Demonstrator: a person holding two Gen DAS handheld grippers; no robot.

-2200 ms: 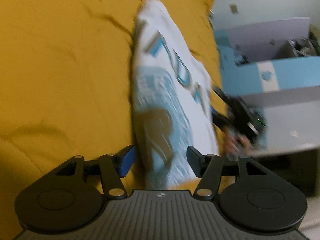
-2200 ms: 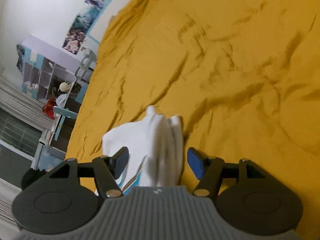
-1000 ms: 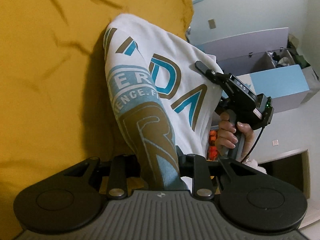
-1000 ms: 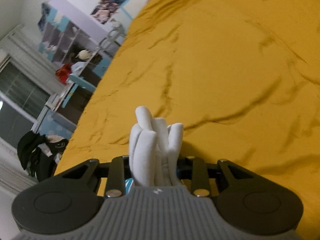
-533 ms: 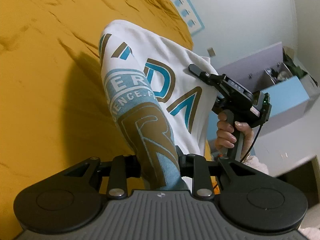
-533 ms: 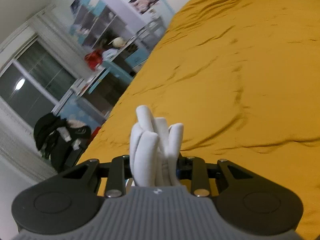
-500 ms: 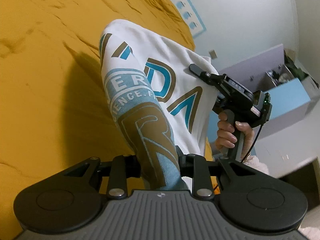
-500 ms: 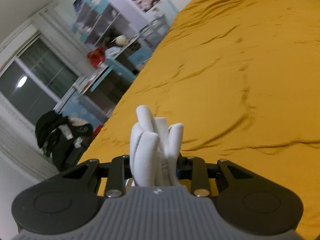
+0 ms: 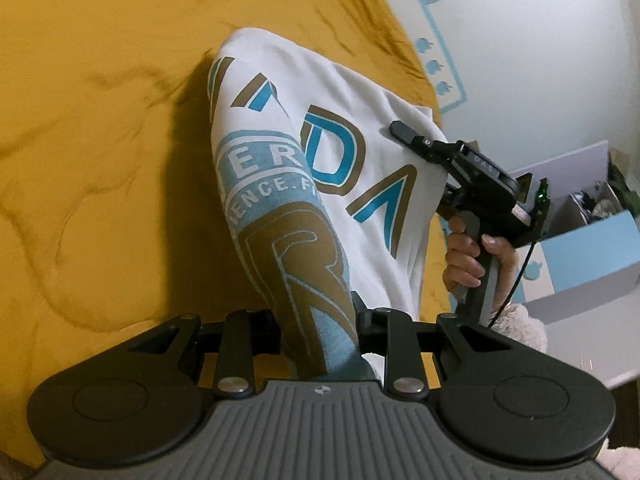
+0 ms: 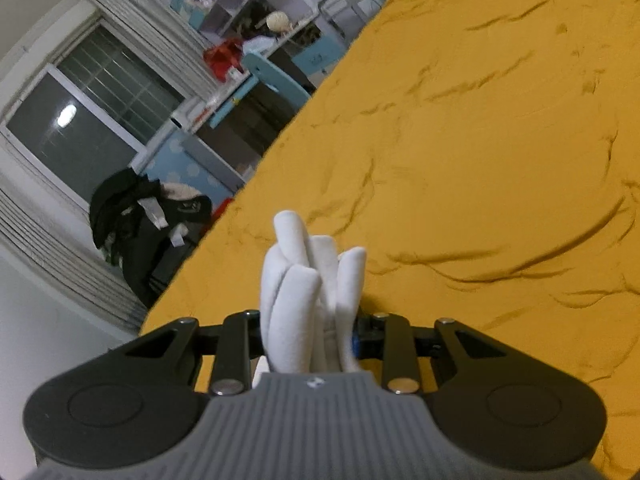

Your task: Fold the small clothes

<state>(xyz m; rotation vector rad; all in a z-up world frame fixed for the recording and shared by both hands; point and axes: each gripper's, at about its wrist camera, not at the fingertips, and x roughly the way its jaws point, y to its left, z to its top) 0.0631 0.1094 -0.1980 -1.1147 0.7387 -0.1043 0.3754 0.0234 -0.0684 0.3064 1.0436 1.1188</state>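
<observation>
The left claw [image 9: 316, 336] is closed on the printed end of a white shirt [image 9: 344, 152]. The right claw [image 10: 310, 336] pinches the bunched white end of it. Between both claws the shirt hangs stretched above the yellow bed [image 9: 100, 140]. A hand [image 9: 476, 258] holds the right tool's handle.

The white T-shirt [image 9: 360, 152] is soft matt cloth; its teal and brown print looks flat and slightly rubbery. The yellow bedspread [image 9: 100, 140] is matt woven cloth with many fine creases. The left gripper [image 9: 316, 330] and the right gripper [image 10: 308, 330] are matt black plastic with small shiny metal pins and a ribbed grey plastic body.
</observation>
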